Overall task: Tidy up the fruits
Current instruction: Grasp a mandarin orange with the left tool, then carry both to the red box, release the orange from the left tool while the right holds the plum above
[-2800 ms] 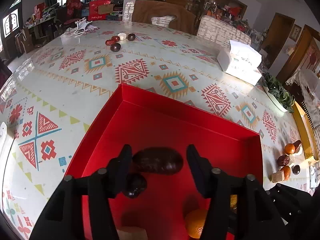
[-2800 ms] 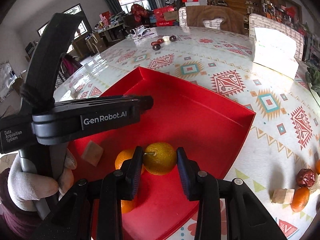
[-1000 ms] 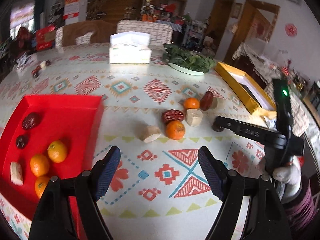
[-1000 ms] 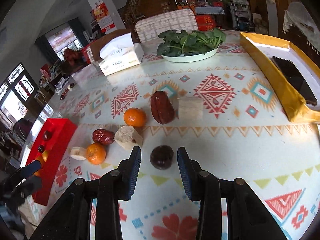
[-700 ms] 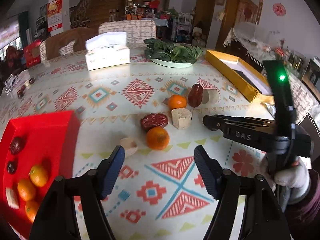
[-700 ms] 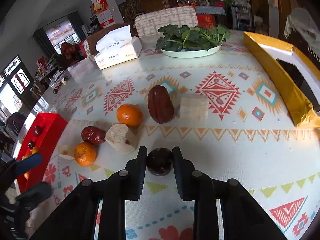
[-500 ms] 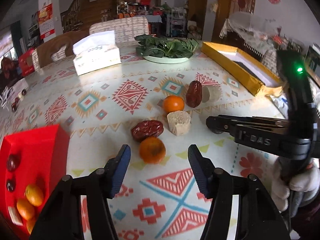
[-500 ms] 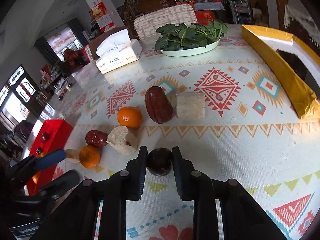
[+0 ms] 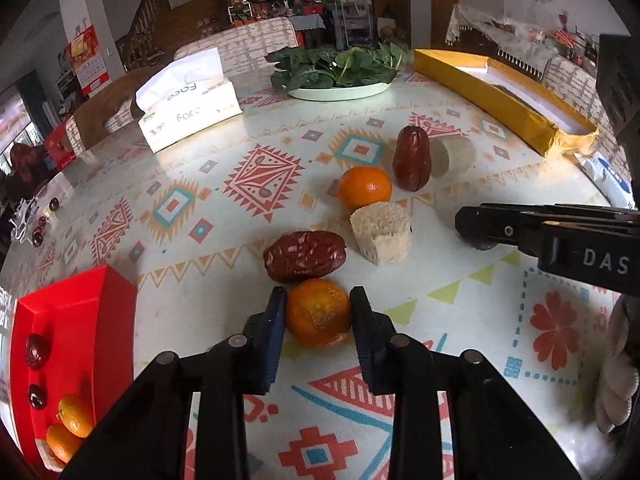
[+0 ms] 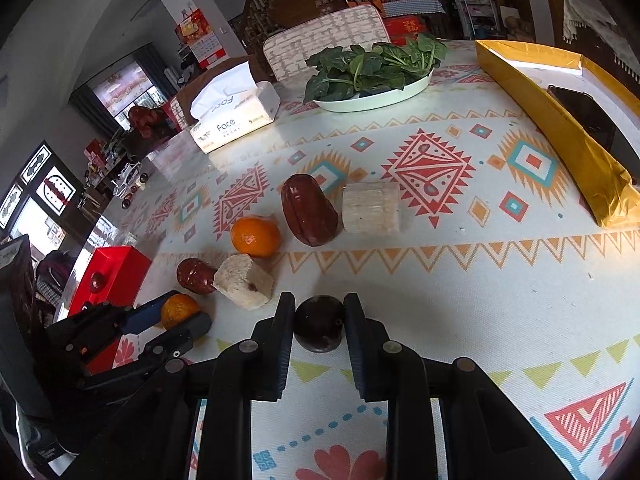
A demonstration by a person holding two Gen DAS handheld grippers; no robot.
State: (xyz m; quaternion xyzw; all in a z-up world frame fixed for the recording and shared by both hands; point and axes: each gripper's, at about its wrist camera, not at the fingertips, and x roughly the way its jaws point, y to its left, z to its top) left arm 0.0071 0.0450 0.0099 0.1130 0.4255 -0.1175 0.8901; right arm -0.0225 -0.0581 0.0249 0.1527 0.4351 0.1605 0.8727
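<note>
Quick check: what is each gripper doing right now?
Left gripper: jaws just closed onto the orange, gripping it.
Right gripper: shut on the dark round fruit.

The red tray [image 9: 80, 320] runs off the left edge of the left wrist view, so only its near right corner and a few fruits inside show. In the right wrist view the left hand-held gripper [image 10: 182, 322] covers the near side of a small orange [image 10: 176, 310]. The gold box [image 10: 560, 128] is cut by the right edge there. Tiny dark items [image 9: 44, 220] at the far left of the tabletop [image 9: 240, 152] are too small to name. A gloved hand [image 9: 618, 376] shows only partly at the right edge.
</note>
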